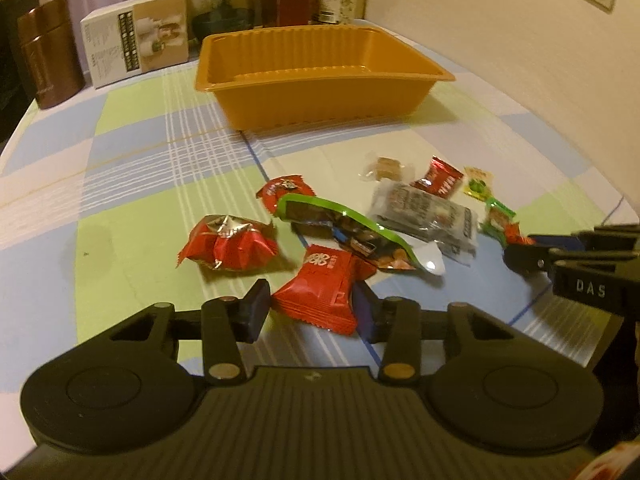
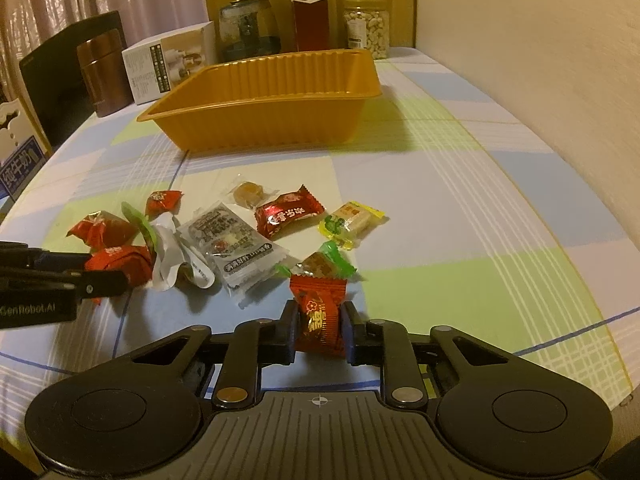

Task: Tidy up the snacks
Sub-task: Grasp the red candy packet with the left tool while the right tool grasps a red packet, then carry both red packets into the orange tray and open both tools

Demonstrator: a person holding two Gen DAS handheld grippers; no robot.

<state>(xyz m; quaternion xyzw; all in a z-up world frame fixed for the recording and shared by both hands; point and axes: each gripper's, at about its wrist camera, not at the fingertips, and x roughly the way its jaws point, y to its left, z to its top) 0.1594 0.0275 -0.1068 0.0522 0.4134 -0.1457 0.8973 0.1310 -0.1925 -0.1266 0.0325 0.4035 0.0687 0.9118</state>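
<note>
Both grippers are down at the near edge of the snack pile on the checked tablecloth (image 2: pixel 460 208), each at a red packet. The right gripper (image 2: pixel 320 332) is clenched on a small red candy packet with gold print (image 2: pixel 320 316): both pads press its sides and the wrapper stands upright between them. The left gripper (image 1: pixel 310 312) has a larger red square packet (image 1: pixel 320 300) between its pads; the right-hand pad seems to touch the wrapper and the other sits just beside it, so I read it as gripped or very nearly so, the hold looking softer than the right's. The rest of the snacks lie loose just beyond: a foil-wrapped red candy (image 1: pixel 228 248), a green-edged nut pouch (image 1: pixel 352 232), a clear grey-printed pack (image 2: pixel 232 248), a yellow-and-green sweet (image 2: pixel 352 220) and a few more. The orange tray (image 1: pixel 320 100) waits further back on the table, well apart from the pile, and as far as its inside shows, it holds nothing. So this looks like the pick-up step for the first two pieces. Next, I judge, both packets want lifting clear of their neighbours, carrying over the tray's near rim and releasing inside; the left's grip should be firm before it rises, and the green-twisted candy (image 2: pixel 324 264) touching the right's packet may drag along.
</note>
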